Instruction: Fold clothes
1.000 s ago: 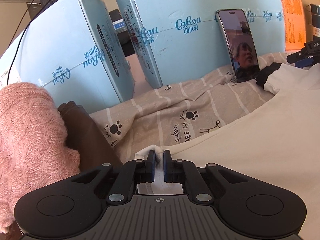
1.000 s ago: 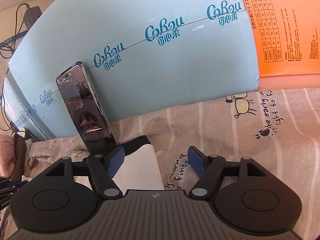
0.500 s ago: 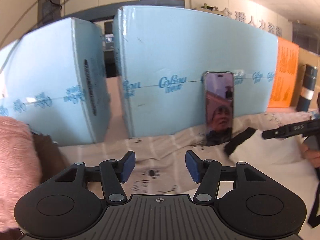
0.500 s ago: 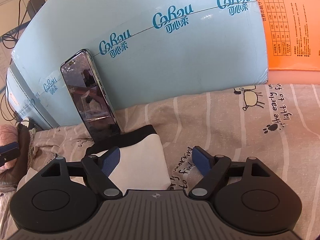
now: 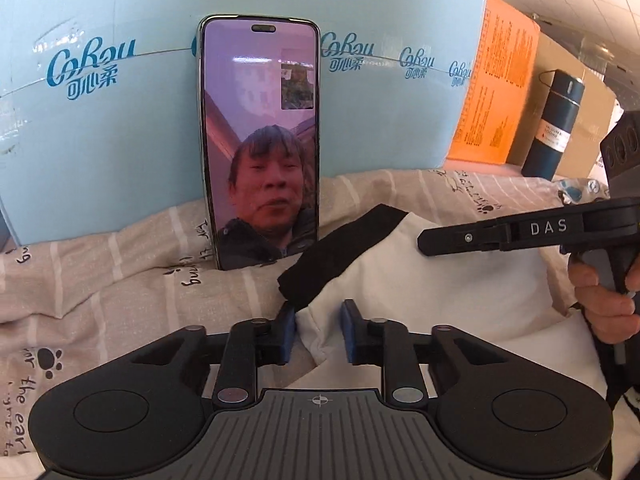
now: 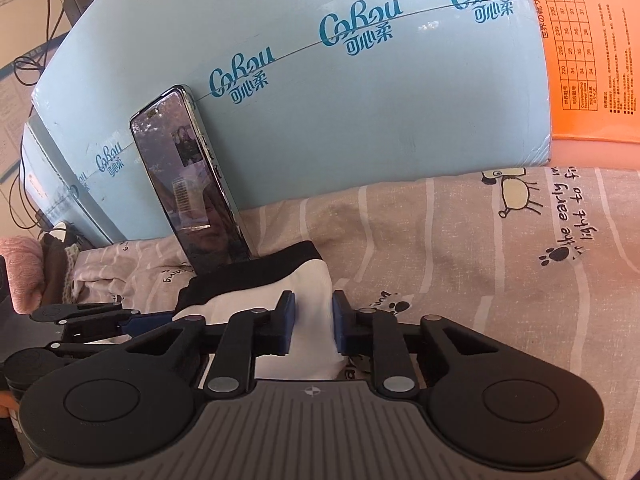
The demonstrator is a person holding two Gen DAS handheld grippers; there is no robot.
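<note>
The white fabric garment with a black cuff [image 5: 432, 280] lies on the beige striped bedsheet printed with paw marks and lettering [image 5: 100, 280], directly in front of the black smartphone with a lit screen [image 5: 260, 144], which leans upright against the light-blue cardboard box with teal lettering [image 5: 100, 120].

Left hand-held gripper [image 5: 318, 332]: blue pads partly closed, set on either side of a raised fold at the near left edge of the garment, just below the black cuff. Whether the pads press the cloth cannot be told.

Right hand-held gripper [image 6: 311, 326]: blue pads narrowed around the right edge of the garment [image 6: 308, 300]; white cloth fills the gap between them, so it grasps the fabric. In the left wrist view its black finger extends over the garment from the right.

An orange printed carton [image 5: 496, 96] stands right of the blue box, with a dark blue cylindrical flask [image 5: 554, 128] further right. A pink knitted garment [image 6: 20, 268] lies at the far left.
</note>
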